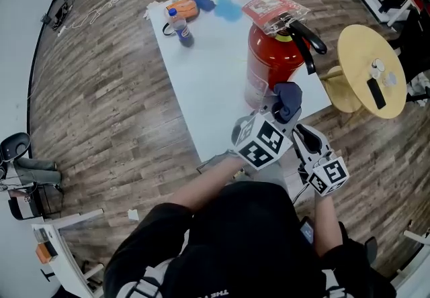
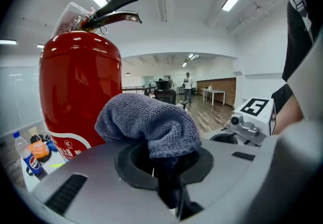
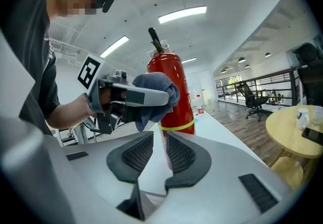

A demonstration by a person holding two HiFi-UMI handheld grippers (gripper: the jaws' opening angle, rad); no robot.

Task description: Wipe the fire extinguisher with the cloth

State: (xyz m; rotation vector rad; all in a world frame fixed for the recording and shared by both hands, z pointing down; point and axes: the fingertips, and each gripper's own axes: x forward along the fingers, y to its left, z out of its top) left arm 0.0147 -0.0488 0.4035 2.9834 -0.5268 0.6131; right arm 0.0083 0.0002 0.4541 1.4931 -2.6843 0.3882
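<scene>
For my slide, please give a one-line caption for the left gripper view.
The left gripper clamps a bunched grey-blue cloth in front of the red fire extinguisher.

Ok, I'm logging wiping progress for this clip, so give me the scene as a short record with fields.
fire extinguisher: red, upright on white table
cloth: blue-grey, bunched, beside the extinguisher's body; contact unclear
left gripper: shut on cloth
right gripper: jaws apart, nothing between them
</scene>
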